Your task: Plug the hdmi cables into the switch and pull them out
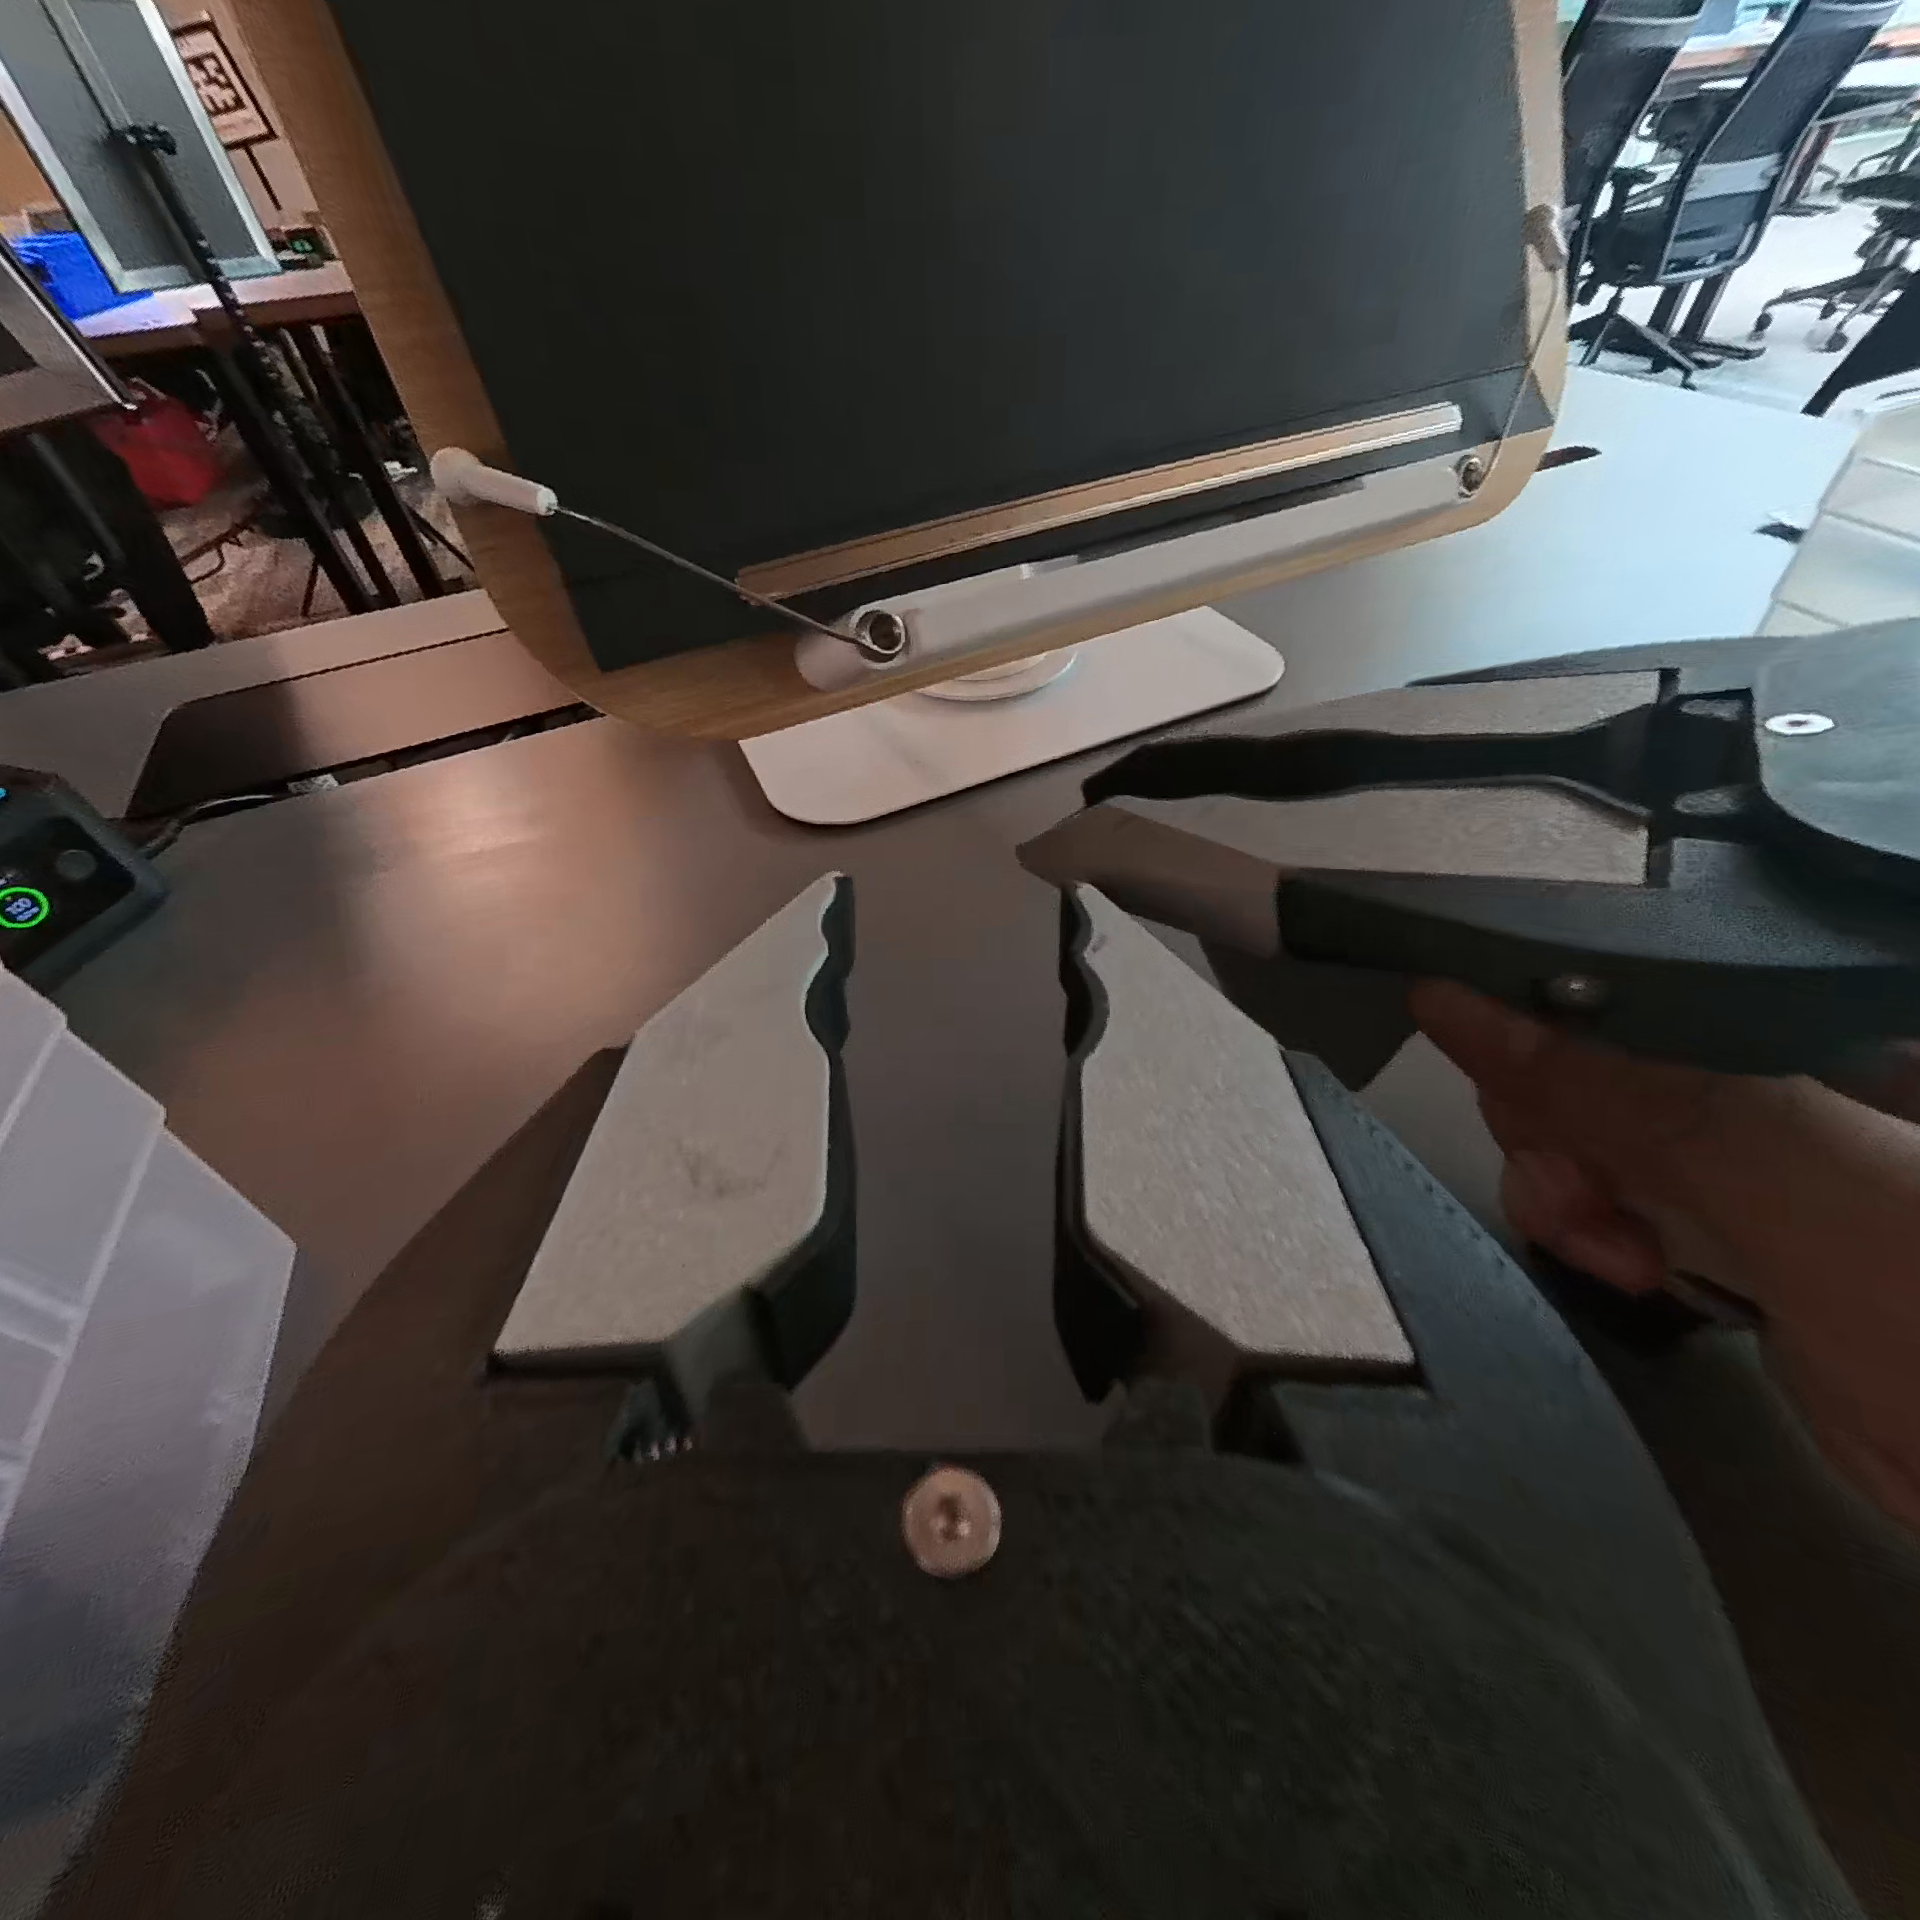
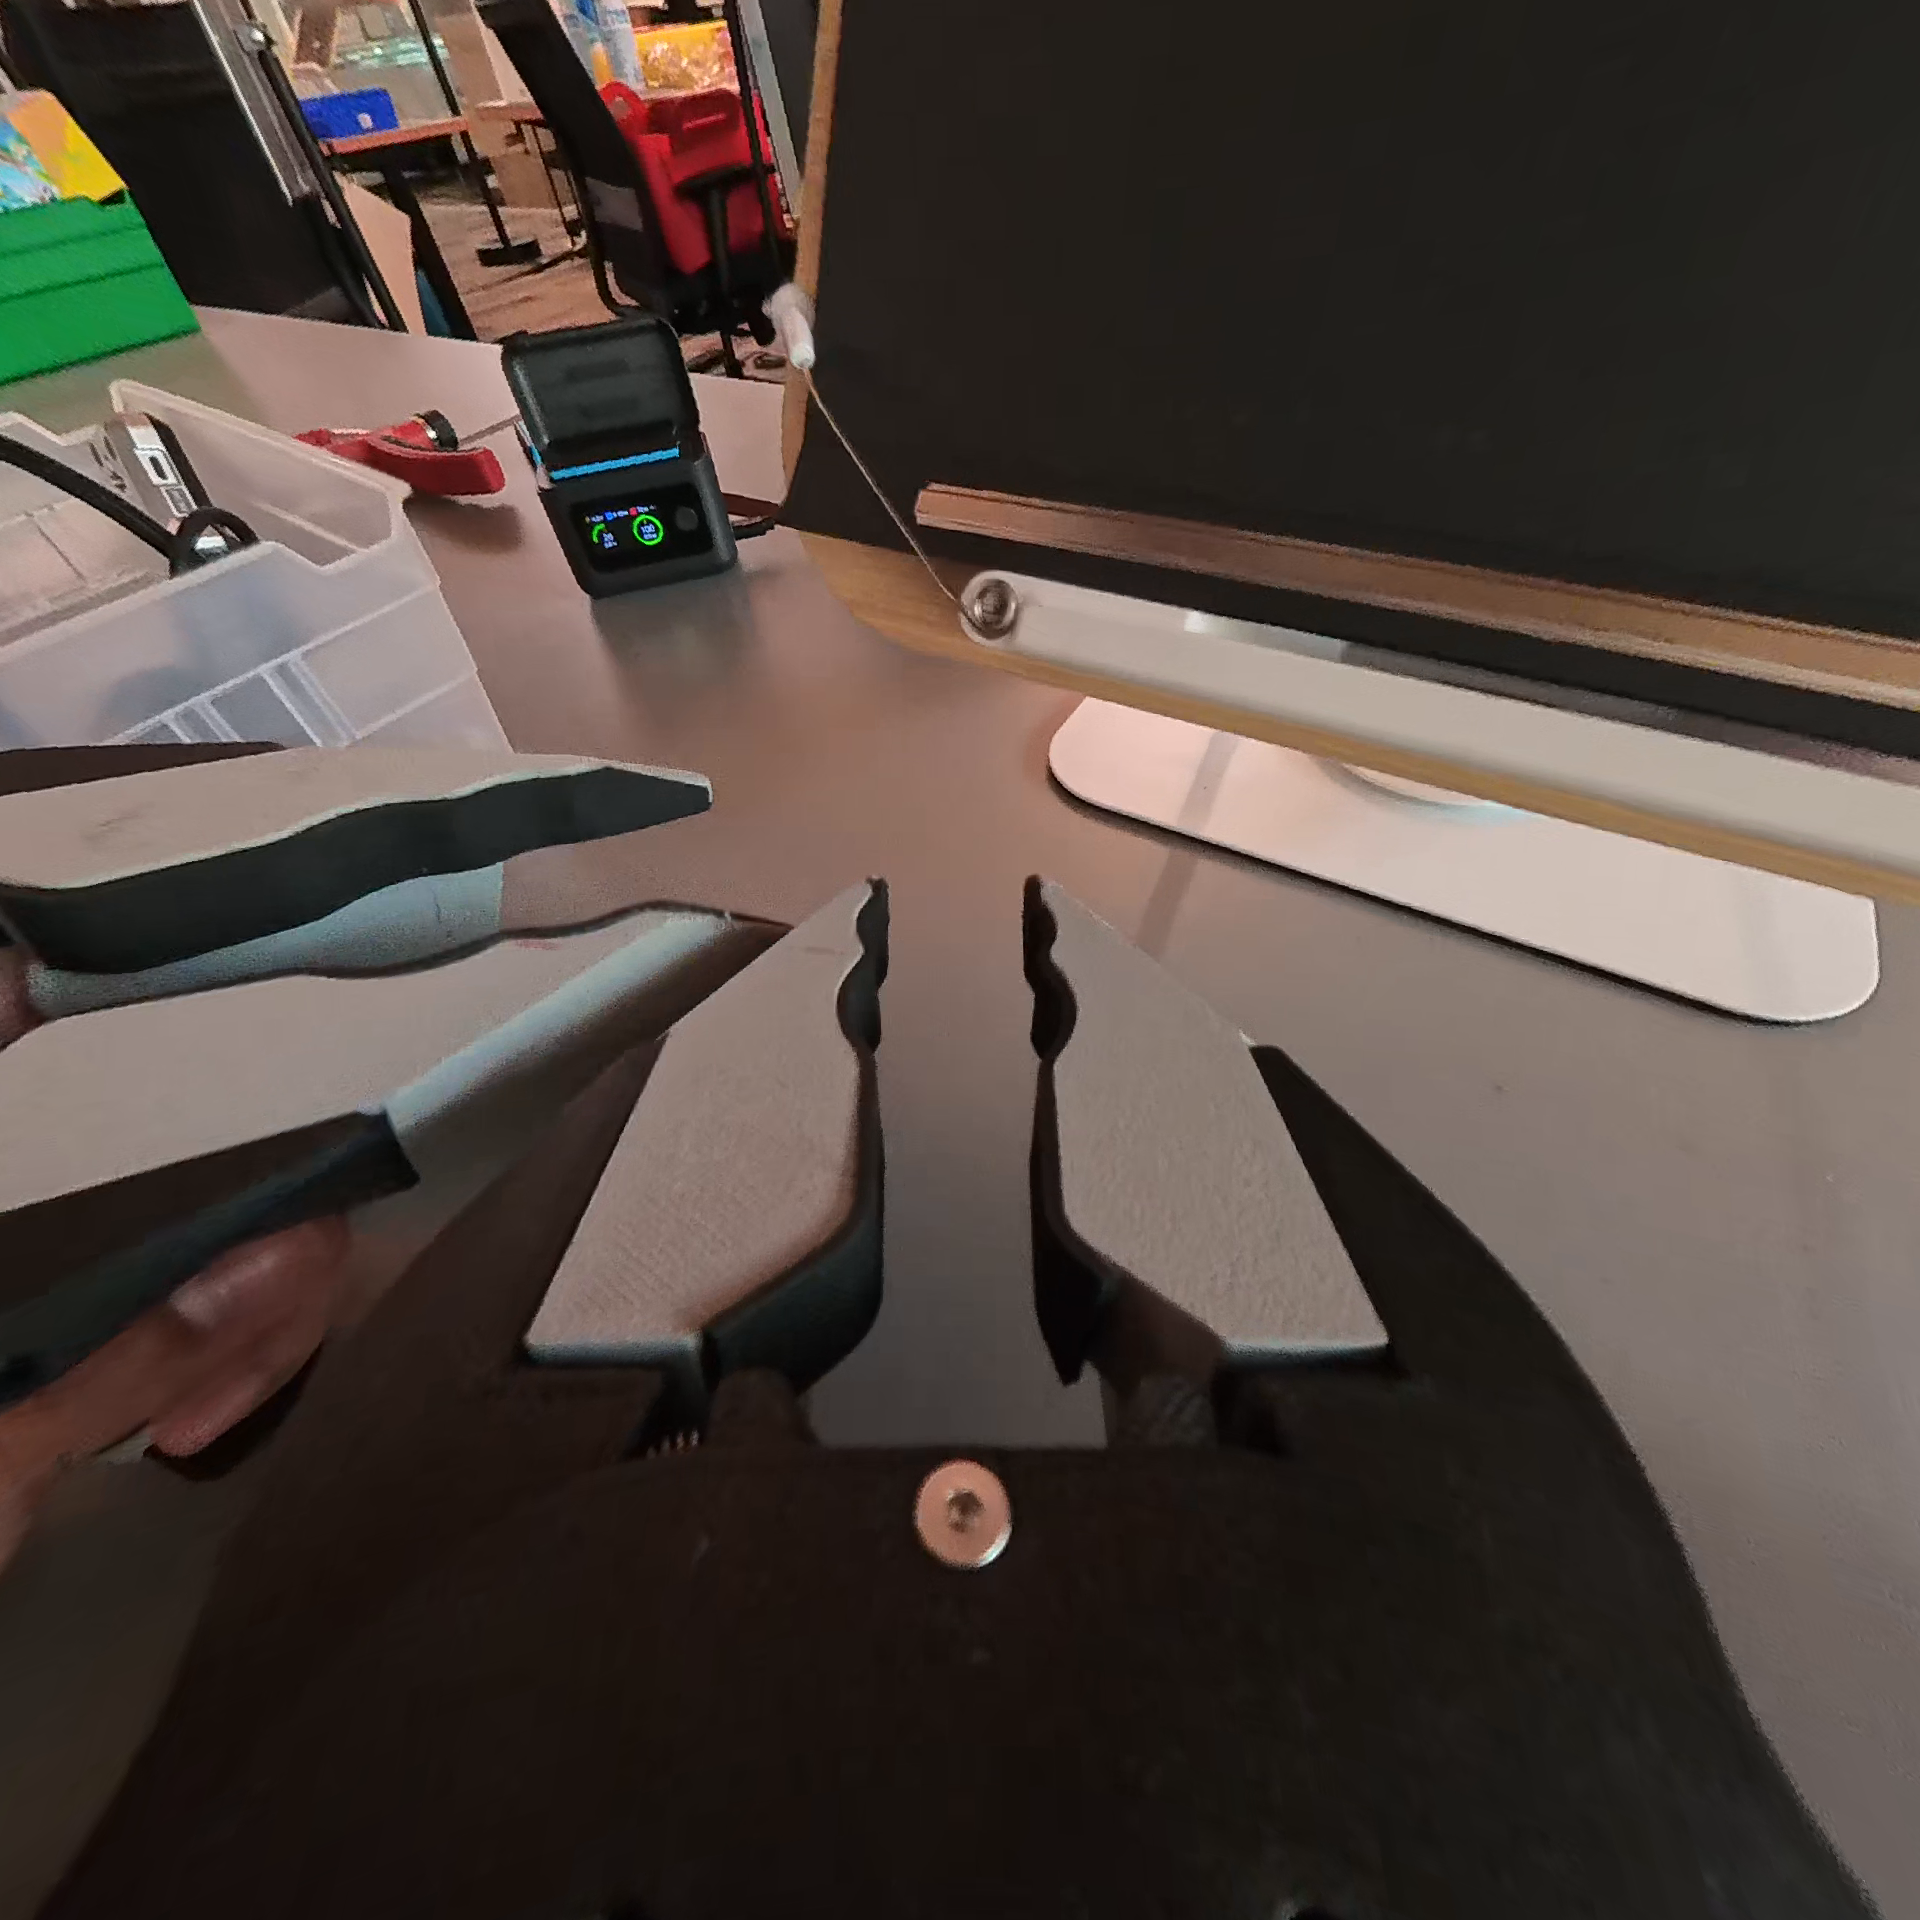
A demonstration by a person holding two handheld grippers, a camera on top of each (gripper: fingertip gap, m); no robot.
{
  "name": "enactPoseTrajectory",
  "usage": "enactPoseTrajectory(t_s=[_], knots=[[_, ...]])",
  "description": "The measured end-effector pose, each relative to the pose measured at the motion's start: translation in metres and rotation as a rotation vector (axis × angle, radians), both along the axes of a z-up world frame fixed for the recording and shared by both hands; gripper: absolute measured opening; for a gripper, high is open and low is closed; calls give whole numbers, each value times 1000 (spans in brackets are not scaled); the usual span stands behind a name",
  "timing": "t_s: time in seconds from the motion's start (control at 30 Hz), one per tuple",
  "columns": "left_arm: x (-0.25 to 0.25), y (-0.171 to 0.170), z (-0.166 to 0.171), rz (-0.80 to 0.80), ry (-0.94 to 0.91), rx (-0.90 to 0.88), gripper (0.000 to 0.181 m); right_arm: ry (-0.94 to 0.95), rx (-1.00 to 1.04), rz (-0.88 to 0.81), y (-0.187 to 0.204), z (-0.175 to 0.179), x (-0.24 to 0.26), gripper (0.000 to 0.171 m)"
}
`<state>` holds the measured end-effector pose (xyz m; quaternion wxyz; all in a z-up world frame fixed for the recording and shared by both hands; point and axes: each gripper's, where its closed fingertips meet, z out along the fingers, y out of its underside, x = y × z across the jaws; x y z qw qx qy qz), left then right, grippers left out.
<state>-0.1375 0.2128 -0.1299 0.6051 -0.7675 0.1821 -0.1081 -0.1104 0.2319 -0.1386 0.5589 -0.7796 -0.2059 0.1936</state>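
Observation:
My left gripper is open and empty, low over the dark table. My right gripper is also open and empty, just to its right. Each shows in the other's view: the right gripper comes in from the right, the left gripper from the left, their tips close together. A silver box with ports, apparently the switch, lies with black cables in a translucent bin at the left. The left wrist view shows only the bin's wall.
A large dark panel with a wooden rim stands just ahead on a white base plate, also in the right wrist view. A small black device with a lit screen and a red object lie behind the bin. Office chairs stand beyond. Left and right tips are no more than a few centimetres apart.

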Motion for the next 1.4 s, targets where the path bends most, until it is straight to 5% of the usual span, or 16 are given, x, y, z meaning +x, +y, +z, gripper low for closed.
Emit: enactPoseTrajectory(t_s=[0.63, 0.77, 1.13, 1.4], knots=[[-1, 0, -9, -7, 77, -33, 28, -34, 51, 2, -13, 5, -13, 7], [9, -17, -20, -95, 68, -123, 40, 9, 23, 47, -27, 4, -14, 11], [16, -25, -34, -162, 46, -234, 37, -2, 40, 82, -34, 4, -16, 14], [16, -22, -32, -143, 154, -163, 38, -27, 83, 51, -25, 10, -12, 15]])
